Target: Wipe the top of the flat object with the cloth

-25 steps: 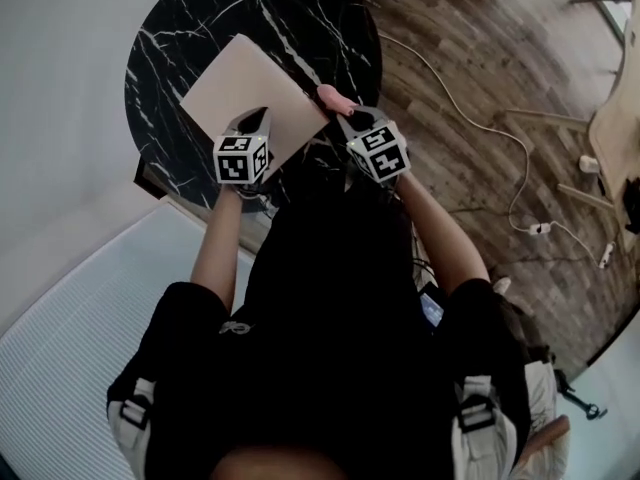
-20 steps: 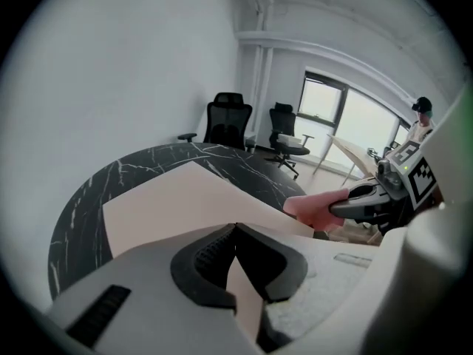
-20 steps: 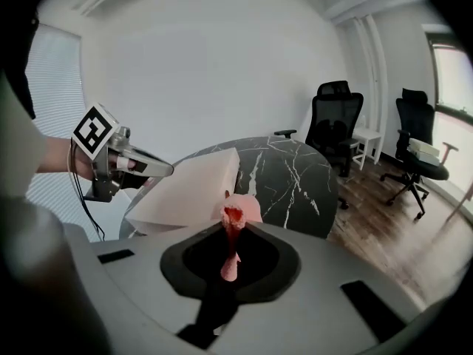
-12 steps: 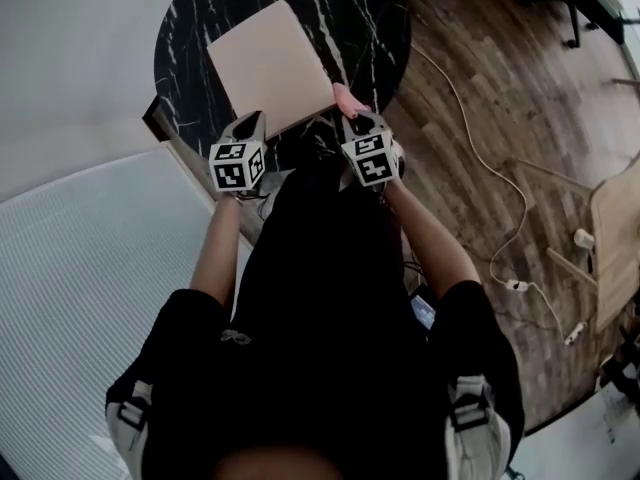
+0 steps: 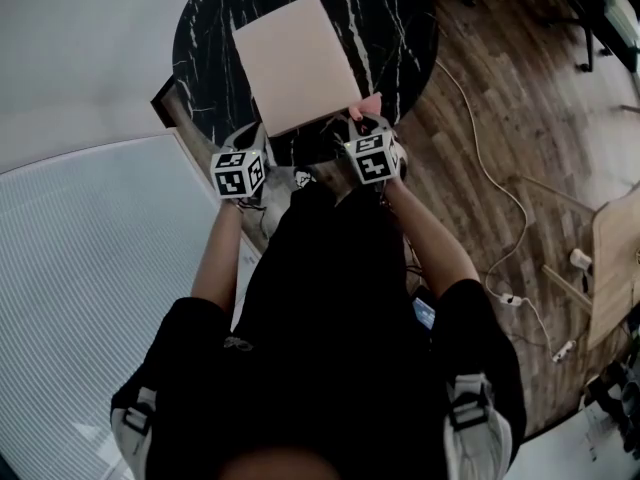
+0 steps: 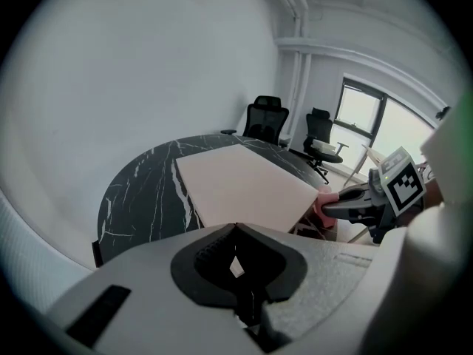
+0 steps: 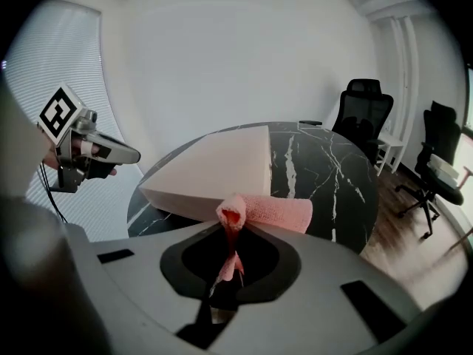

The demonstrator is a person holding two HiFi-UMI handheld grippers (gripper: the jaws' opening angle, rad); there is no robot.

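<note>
You had the pink cloth [image 7: 267, 214] pinched in your right gripper [image 7: 225, 266]. Its jaws were nearly together on a thin fold, and the rest of the cloth bunched out in a roll past the fingertips. That roll hung just beside the near right corner of the beige flat board [image 5: 296, 60], over the near rim of the table. No view showed whether it actually touched the board's edge.

The board lay flat on the round black marble table [image 5: 207, 30], turned at an angle, with one corner pointing toward you.

Your left gripper [image 6: 238, 262] had its jaws together with nothing between them. You held it level with the right one, off the table's near edge and close to the board's near left corner, without touching it. The two grippers were side by side, with the board's near corner between them.

Beyond the table stood black office chairs [image 7: 366, 114]. A pale cable [image 5: 491, 182] trailed across the wooden floor [image 5: 470, 88] on your right.
</note>
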